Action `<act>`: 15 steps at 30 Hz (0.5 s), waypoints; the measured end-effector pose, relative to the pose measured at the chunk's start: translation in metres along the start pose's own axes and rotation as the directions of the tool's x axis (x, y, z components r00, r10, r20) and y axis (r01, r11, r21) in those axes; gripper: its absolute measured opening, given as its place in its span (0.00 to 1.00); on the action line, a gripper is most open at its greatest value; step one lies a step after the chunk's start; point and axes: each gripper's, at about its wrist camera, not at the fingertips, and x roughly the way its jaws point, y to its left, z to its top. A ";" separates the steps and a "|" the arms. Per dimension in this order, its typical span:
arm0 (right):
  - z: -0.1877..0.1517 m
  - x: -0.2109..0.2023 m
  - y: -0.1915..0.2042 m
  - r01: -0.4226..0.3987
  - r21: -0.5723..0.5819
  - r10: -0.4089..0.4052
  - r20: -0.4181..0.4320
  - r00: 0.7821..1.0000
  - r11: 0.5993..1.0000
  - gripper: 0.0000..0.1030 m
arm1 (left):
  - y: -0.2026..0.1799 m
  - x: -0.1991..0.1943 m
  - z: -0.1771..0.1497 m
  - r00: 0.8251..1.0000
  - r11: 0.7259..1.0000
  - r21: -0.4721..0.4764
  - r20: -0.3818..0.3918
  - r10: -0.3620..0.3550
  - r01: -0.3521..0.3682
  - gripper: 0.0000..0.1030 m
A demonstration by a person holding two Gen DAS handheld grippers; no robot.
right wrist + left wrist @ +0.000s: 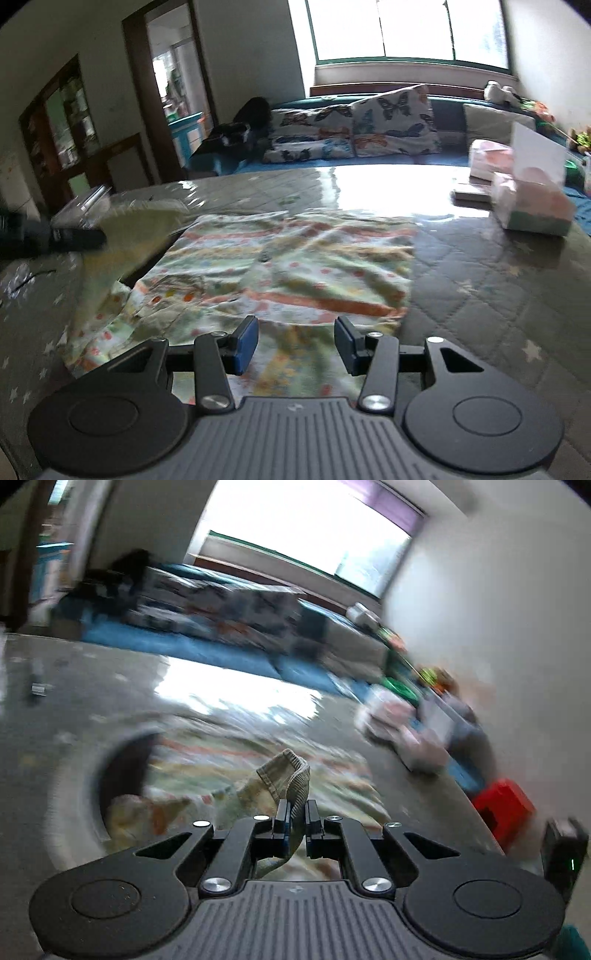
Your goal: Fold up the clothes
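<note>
At twelve o'clock your left gripper pinches the limp garment's hem; right gripper gapes empty; grip edges.

A pastel patterned garment lies spread on the quilted tabletop, its left corner lifted, hem pinched.

Left gripper: jaws nearly shut, pinching a fold of patterned garment that rises between the pads. Right gripper: jaws apart, nothing between the pads, angled downward over the cloth.
</note>
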 end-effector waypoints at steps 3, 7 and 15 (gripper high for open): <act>-0.001 -0.004 -0.009 0.009 0.025 -0.009 0.003 1.000 1.000 0.45 | -0.017 0.020 -0.017 0.997 0.998 0.041 -0.065 -0.044 0.047 0.08; -0.004 -0.004 -0.014 0.005 0.044 -0.005 -0.009 1.000 0.999 0.45 | -0.029 0.037 -0.041 0.987 0.995 0.067 -0.147 -0.068 0.079 0.11; -0.005 0.013 0.001 -0.053 0.031 0.055 -0.065 0.996 0.998 0.40 | -0.016 0.024 -0.048 0.991 0.994 0.101 -0.131 -0.023 0.037 0.41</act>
